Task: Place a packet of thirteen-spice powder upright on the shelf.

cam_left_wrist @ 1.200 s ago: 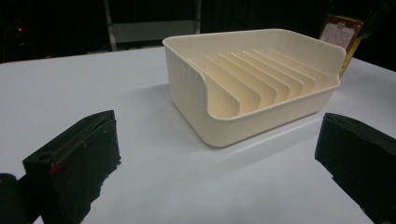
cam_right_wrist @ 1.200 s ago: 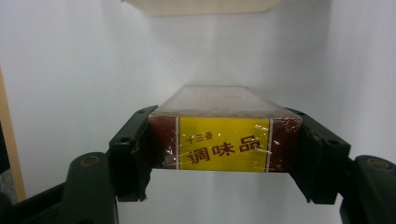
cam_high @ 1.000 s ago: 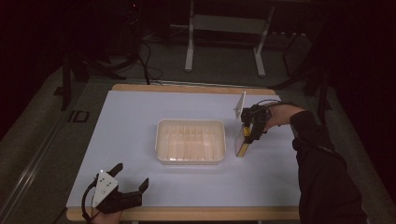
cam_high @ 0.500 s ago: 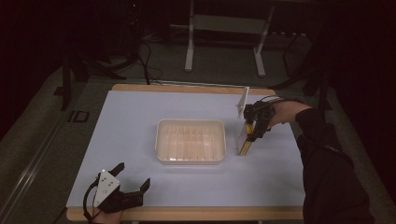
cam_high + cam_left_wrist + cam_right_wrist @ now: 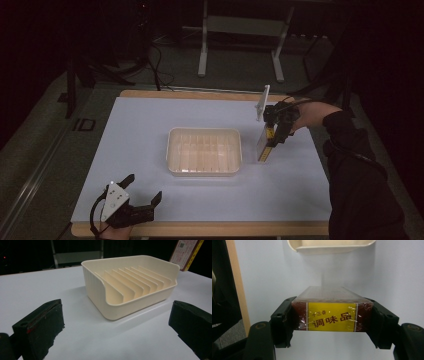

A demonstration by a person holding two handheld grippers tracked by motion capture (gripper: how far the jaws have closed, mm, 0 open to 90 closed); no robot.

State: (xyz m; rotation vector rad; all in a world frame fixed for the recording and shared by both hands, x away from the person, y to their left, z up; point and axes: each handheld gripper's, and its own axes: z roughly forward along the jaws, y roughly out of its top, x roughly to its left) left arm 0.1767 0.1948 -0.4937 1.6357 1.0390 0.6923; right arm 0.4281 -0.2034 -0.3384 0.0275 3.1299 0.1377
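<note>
high: above, looking down | gripper views: close, level (sharing rack (image 5: 130,285))

Right tool (image 5: 272,142) clamped, left tool (image 5: 142,192) open

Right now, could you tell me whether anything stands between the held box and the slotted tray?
Nothing visible does. The right gripper clamps the box just right of the tray, with bare table between them.
</note>
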